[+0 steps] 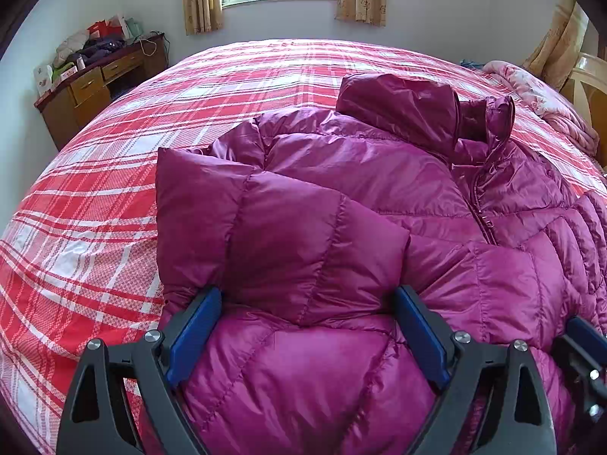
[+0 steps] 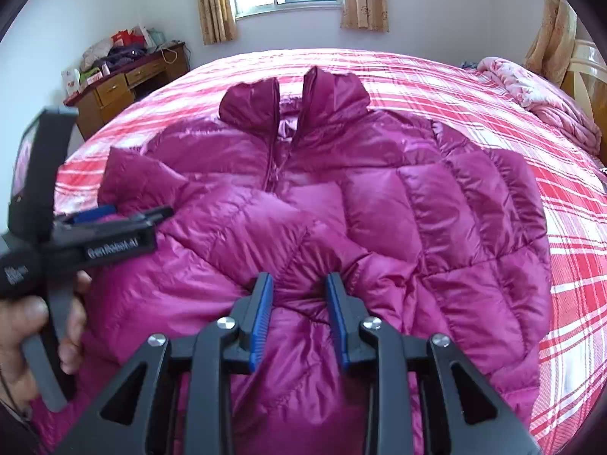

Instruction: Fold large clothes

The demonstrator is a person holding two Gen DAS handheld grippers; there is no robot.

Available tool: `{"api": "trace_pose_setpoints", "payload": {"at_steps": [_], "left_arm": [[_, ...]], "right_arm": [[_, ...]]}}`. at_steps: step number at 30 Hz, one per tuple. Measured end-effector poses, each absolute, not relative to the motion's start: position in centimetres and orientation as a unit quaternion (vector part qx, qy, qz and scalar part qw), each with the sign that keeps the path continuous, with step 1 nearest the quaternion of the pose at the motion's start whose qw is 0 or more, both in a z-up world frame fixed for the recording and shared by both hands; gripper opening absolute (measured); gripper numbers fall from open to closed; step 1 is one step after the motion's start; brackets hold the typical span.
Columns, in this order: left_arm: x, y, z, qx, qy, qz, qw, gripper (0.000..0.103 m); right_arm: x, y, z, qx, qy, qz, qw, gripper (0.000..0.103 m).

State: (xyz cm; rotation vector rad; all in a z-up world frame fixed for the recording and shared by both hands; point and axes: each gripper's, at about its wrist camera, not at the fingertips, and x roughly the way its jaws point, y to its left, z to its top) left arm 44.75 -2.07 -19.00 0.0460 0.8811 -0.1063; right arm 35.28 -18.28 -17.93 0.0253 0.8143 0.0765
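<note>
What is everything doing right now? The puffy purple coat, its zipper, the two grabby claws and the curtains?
Puffy jacket: lying face up on the plaid bed, one sleeve folded across.
Zipper: open at the collar.
Left gripper: open wide around the sleeve.
Right gripper: pinching jacket fabric.
Curtains: drawn apart.

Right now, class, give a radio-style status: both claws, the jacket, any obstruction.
Left claw open around folded sleeve. Right claw shut on a pinch of the magenta puffer jacket. Jacket front-up on plaid bed, collar away. Nothing blocking.
</note>
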Motion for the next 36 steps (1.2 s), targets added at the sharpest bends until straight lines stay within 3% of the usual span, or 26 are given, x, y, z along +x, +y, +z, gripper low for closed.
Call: {"api": "trace_pose_setpoints", "payload": {"at_steps": [20,31,36], "left_arm": [[45.1,-3.2,-19.6,0.055,0.428,-0.026,0.902,0.096],[45.2,-2.2,-19.3,0.026,0.435,-0.05,0.899,0.097],[44.8,-2.2,-18.7,0.05,0.437,-0.063,0.896,0.097]], "right_arm": [[35.1,-16.1,-18.9,-0.082,0.399,-0.012,0.913,0.032],[35.0,-17.2,-18.7,-0.039,0.402,0.013,0.915,0.032],[34.9,-16.5,-18.7,-0.074,0.405,0.017,0.911,0.033]]}}
